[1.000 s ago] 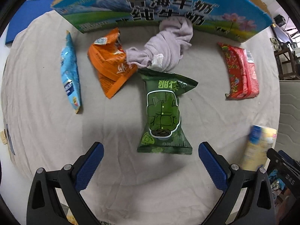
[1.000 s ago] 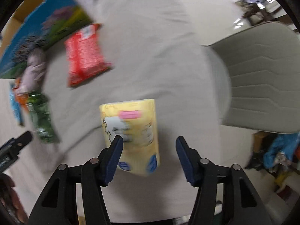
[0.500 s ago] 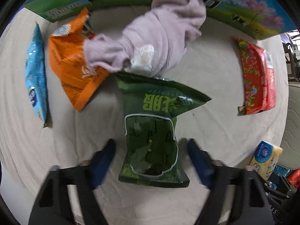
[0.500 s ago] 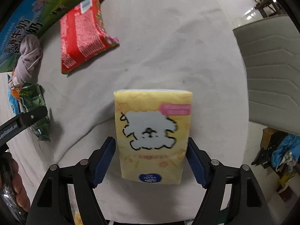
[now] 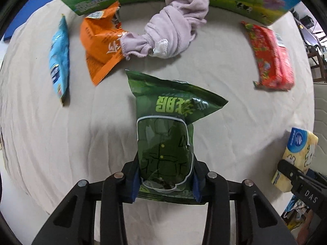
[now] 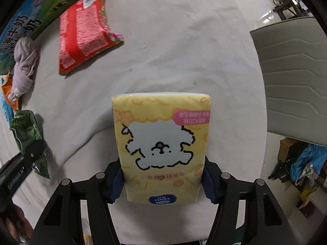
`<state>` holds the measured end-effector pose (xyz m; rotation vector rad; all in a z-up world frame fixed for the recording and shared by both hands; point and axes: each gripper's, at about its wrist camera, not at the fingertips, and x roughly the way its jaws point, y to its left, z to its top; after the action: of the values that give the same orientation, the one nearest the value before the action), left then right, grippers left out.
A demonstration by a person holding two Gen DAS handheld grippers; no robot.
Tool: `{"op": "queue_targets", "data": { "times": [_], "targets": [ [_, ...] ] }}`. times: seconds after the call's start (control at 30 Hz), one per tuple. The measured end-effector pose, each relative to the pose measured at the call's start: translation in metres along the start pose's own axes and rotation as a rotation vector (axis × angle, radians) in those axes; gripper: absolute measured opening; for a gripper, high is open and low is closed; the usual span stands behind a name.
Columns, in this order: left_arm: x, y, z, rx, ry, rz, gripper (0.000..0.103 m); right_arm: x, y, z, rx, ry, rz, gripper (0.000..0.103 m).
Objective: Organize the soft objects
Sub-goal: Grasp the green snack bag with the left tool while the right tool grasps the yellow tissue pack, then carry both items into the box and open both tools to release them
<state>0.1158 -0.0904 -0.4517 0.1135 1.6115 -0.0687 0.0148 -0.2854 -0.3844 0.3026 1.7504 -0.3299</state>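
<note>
My left gripper [image 5: 165, 181] is shut on the near end of a green snack bag [image 5: 165, 134], which lies lengthwise on the grey cloth table [image 5: 61, 143]. My right gripper [image 6: 163, 180] is shut on a yellow tissue pack [image 6: 161, 143] with a white dog drawing. That pack also shows at the right edge of the left wrist view [image 5: 296, 157]. The green bag shows at the left of the right wrist view [image 6: 28, 138]. A lilac knotted towel [image 5: 173, 32] lies beyond the green bag.
An orange bag [image 5: 100, 42] and a blue bag [image 5: 59, 61] lie at the far left. A red packet [image 5: 269, 55] lies at the far right. A printed milk carton box [image 5: 255, 4] stands along the back. A grey chair [image 6: 292, 81] is off the table's right.
My left gripper moved forward over the green bag and shut on its near end. My right gripper squared up on the yellow tissue pack and closed on its sides.
</note>
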Motion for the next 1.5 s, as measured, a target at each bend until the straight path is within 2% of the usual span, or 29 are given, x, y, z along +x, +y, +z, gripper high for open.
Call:
{"op": "queue_targets", "data": {
  "times": [0.07, 0.33, 0.53, 0.57, 0.63, 0.73, 0.8, 0.9, 1.03, 1.2, 1.37, 1.5],
  "targets": [
    [-0.005, 0.000, -0.010, -0.006, -0.017, -0.004, 0.036, -0.018, -0.009, -0.012, -0.020, -0.017, 0.008, 0.065],
    [-0.052, 0.007, -0.051, -0.032, -0.122, -0.073, 0.036, -0.080, -0.004, -0.032, -0.107, -0.115, 0.083, 0.065],
    [-0.150, 0.004, -0.022, -0.020, -0.239, -0.150, 0.036, -0.169, 0.030, -0.018, -0.168, -0.230, 0.172, 0.065],
    [-0.179, 0.009, 0.012, -0.014, -0.252, -0.161, 0.036, -0.186, 0.033, -0.014, -0.178, -0.245, 0.189, 0.065],
    [-0.197, 0.014, 0.026, -0.006, -0.286, -0.181, 0.036, -0.218, 0.047, 0.006, -0.195, -0.276, 0.214, 0.065],
    [-0.224, 0.019, 0.072, 0.014, -0.336, -0.206, 0.036, -0.258, 0.071, 0.039, -0.224, -0.332, 0.238, 0.065],
    [-0.248, 0.020, 0.105, 0.023, -0.350, -0.217, 0.036, -0.268, 0.083, 0.061, -0.229, -0.355, 0.232, 0.065],
    [-0.250, 0.027, 0.149, 0.035, -0.357, -0.213, 0.036, -0.278, 0.106, 0.103, -0.232, -0.384, 0.213, 0.065],
    [-0.237, 0.035, 0.213, 0.036, -0.320, -0.217, 0.036, -0.273, 0.130, 0.168, -0.226, -0.366, 0.202, 0.065],
    [-0.200, 0.037, 0.293, 0.031, -0.201, -0.259, 0.036, -0.241, 0.171, 0.247, -0.241, -0.324, 0.153, 0.065],
    [-0.159, 0.031, 0.338, 0.040, -0.109, -0.278, 0.036, -0.202, 0.196, 0.304, -0.253, -0.272, 0.107, 0.065],
    [-0.132, 0.025, 0.362, 0.036, -0.033, -0.314, 0.036, -0.177, 0.204, 0.334, -0.260, -0.237, 0.082, 0.065]
  ]
}}
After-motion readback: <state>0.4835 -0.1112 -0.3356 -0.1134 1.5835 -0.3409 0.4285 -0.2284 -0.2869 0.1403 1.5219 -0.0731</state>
